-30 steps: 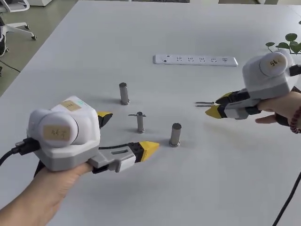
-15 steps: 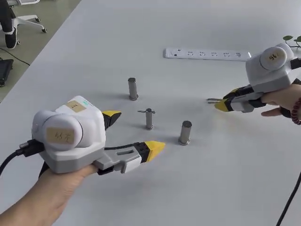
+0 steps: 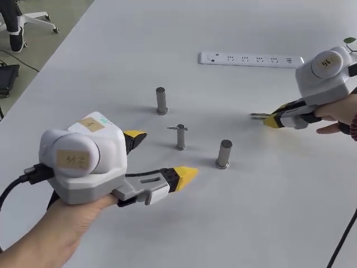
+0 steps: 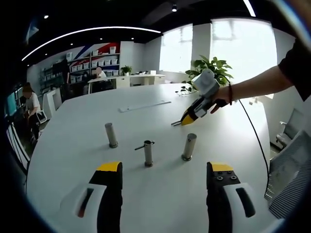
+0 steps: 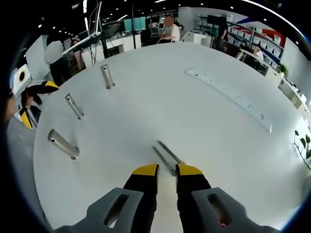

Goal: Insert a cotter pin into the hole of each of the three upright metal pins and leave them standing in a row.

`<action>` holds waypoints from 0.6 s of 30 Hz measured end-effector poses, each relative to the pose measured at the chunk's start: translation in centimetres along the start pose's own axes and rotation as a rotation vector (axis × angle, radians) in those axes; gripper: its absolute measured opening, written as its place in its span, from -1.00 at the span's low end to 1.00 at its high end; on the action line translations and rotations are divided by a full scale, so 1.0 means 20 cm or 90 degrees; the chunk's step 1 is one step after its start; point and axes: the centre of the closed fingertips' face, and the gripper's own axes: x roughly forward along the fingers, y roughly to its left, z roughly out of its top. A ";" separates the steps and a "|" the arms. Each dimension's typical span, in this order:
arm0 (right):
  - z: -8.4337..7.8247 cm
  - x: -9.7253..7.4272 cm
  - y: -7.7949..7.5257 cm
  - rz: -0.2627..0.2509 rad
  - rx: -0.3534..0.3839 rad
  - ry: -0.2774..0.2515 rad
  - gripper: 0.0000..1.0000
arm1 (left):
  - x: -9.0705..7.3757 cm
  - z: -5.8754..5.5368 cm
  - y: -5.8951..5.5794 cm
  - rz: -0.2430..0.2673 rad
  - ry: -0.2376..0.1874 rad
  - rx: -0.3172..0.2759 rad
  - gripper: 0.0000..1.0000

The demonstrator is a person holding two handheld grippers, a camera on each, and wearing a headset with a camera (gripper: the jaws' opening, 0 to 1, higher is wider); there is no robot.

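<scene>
Three upright metal pins stand in a slanted row on the white table: the far one (image 3: 162,101), the middle one (image 3: 181,137) and the near one (image 3: 223,154). A cotter pin (image 3: 177,128) sits crosswise through the middle pin's top. My left gripper (image 3: 162,155) is open and holds nothing, just short of the row (image 4: 148,153). My right gripper (image 3: 273,120) hovers off to the right of the pins, shut on a thin cotter pin (image 5: 165,155) whose two metal legs stick out beyond the yellow tips. Its own gripper view has the three pins (image 5: 74,106) to the left.
A white power strip (image 3: 251,58) lies at the back of the table. A potted plant (image 3: 351,40) peeks in at the far right edge. A black cable (image 3: 340,245) hangs at the lower right. Chairs and people are off the table's left side.
The head camera has shifted, so the whole scene sits a little further right. My right gripper has drawn slightly away from the pins with its cotter pin. The left gripper has barely moved.
</scene>
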 end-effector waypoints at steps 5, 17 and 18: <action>0.00 0.00 -0.01 -0.006 -0.014 0.017 -0.88 | 0.00 0.00 0.01 0.002 -0.001 -0.002 0.39; -0.04 -0.04 0.02 -0.023 -0.039 0.087 -1.00 | 0.00 0.01 0.00 -0.002 -0.005 -0.001 0.39; -0.05 -0.03 0.01 -0.023 -0.040 0.089 -1.00 | 0.00 0.01 0.00 -0.002 -0.005 0.000 0.39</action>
